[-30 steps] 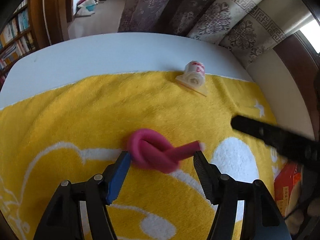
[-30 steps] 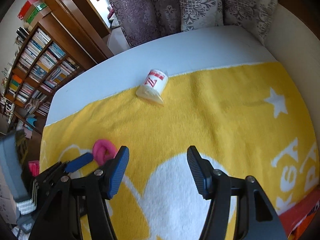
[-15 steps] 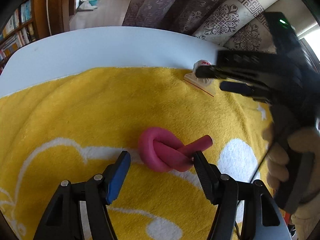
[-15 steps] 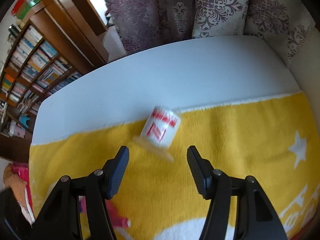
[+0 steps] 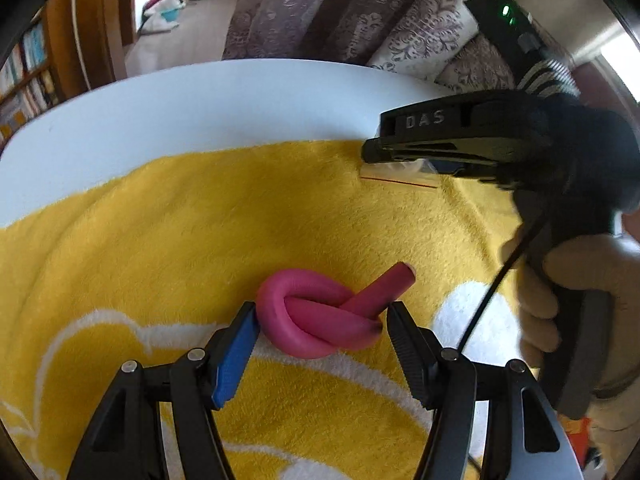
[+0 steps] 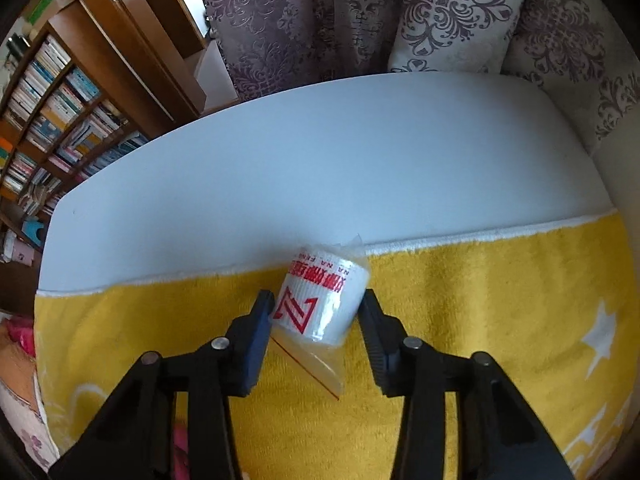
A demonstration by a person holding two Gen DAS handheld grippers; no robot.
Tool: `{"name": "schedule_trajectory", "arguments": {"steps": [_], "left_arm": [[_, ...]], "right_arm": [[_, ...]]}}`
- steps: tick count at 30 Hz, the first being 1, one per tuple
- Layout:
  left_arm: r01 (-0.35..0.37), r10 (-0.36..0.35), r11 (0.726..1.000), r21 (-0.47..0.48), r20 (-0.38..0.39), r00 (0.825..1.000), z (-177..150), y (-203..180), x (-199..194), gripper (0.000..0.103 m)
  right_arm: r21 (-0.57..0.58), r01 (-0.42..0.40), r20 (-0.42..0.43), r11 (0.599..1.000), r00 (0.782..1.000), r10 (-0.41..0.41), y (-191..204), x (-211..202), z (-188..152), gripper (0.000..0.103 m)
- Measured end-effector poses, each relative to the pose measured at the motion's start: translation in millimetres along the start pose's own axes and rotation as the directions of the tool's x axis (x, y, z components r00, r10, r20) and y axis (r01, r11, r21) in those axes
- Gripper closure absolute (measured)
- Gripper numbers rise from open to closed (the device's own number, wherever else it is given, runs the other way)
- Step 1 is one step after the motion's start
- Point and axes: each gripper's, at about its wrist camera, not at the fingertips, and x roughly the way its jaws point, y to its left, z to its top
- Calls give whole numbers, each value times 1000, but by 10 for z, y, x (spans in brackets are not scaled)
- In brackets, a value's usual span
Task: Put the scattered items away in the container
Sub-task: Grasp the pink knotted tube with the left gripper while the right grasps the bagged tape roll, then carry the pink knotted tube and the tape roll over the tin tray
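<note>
With white bagged roll with red print lying at yellow towel's far edge, squarely between spread right gripper jaws, axis tilted up-right; knotted pink foam tube likewise between spread left gripper jaws. Neither clenched.

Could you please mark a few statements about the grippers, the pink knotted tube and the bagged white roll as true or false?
1. The pink knotted tube lies on the yellow towel between the fingers of the left gripper. True.
2. The left gripper has lifted the tube off the towel. False: the tube rests on the towel and the jaws are open.
3. The right gripper straddles the bagged white roll. True.
4. The roll's printing is blue. False: it is red.
5. The roll sits in the middle of the bare white table. False: it sits at the towel's edge.
</note>
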Motion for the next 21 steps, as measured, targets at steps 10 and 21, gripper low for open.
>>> {"name": "schedule_trajectory", "arguments": {"steps": [10,21], "left_arm": [[-26,26,999,18,-1,1000,-24,-46,-76,38],[-79,76,995,65,46,996,-207,-424,-454,38]], "right_arm": [[6,-24,86,1000,996,24,-138,-581,-300,57],[68,-85,152,994,986,74,-436,-1335,-903,57]]}}
